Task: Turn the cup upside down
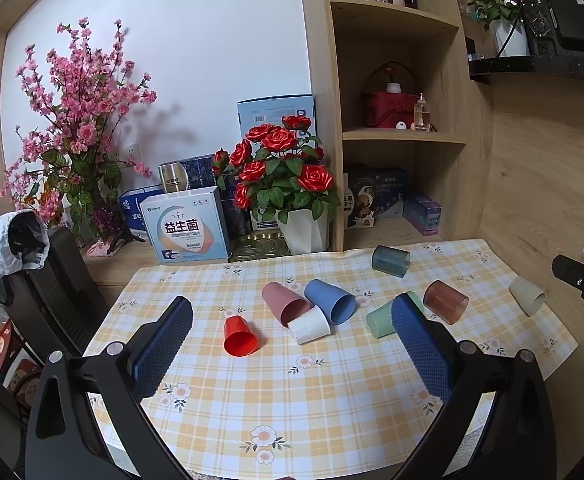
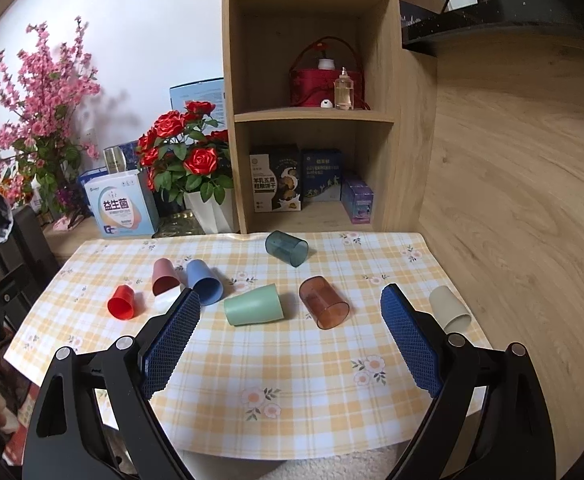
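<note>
Several cups lie on their sides on the checked tablecloth (image 1: 300,400): a red cup (image 1: 239,337), pink cup (image 1: 285,305), white cup (image 1: 310,325), blue cup (image 1: 331,301), green cup (image 1: 381,320), brown clear cup (image 1: 445,301), beige cup (image 1: 527,295) and dark teal clear cup (image 1: 390,261). My left gripper (image 1: 292,312) is open and empty above the near cloth, in front of the white and pink cups. My right gripper (image 2: 290,300) is open and empty, in front of the green cup (image 2: 253,305) and brown cup (image 2: 324,301). The beige cup (image 2: 450,307) lies beside its right finger.
A pot of red roses (image 1: 288,184), a pink blossom plant (image 1: 76,120) and boxes (image 1: 186,224) stand behind the cloth. A wooden shelf unit (image 2: 312,92) rises at the back. A wooden wall (image 2: 524,184) bounds the right. A dark chair (image 1: 52,292) stands at the left.
</note>
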`<move>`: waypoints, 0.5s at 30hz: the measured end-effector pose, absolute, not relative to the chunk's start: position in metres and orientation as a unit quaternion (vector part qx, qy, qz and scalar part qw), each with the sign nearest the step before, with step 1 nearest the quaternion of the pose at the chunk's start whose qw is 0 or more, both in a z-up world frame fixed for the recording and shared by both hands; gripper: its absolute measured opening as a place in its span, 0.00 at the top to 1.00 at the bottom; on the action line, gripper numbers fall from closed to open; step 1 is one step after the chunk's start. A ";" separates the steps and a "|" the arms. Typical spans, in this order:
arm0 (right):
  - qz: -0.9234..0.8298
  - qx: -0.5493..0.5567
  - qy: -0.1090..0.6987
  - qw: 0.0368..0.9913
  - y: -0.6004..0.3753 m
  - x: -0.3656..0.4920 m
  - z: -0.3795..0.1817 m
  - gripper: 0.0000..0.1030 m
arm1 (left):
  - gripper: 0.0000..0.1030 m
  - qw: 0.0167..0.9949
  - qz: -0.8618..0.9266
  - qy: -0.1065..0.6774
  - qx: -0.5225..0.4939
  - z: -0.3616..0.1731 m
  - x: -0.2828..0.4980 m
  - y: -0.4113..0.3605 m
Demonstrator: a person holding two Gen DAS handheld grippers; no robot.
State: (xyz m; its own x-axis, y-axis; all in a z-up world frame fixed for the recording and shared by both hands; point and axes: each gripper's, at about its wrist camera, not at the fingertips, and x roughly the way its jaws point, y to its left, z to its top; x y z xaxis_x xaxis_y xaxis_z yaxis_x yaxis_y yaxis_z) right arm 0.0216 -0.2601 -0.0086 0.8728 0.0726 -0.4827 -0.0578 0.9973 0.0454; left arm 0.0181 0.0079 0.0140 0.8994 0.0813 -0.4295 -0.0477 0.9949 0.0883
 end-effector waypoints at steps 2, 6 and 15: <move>0.035 0.014 0.247 0.968 -0.258 0.018 -0.007 0.14 | 0.06 0.974 0.030 0.221 0.034 0.014 0.017 0.007; 0.036 0.012 0.245 0.969 -0.256 0.014 -0.004 0.14 | 0.06 0.975 0.025 0.219 0.032 0.015 0.016 0.005; 0.033 0.011 0.249 0.968 -0.257 0.013 -0.004 0.14 | 0.06 0.974 0.020 0.223 0.025 0.015 0.016 0.005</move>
State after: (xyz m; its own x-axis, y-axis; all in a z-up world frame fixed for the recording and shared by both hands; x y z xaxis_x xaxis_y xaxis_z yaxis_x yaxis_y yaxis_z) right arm 0.0131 -0.2566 -0.0038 0.8740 0.0686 -0.4811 -0.0573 0.9976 0.0382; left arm 0.0163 0.0047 0.0146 0.8999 0.0504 -0.4333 -0.0280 0.9979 0.0580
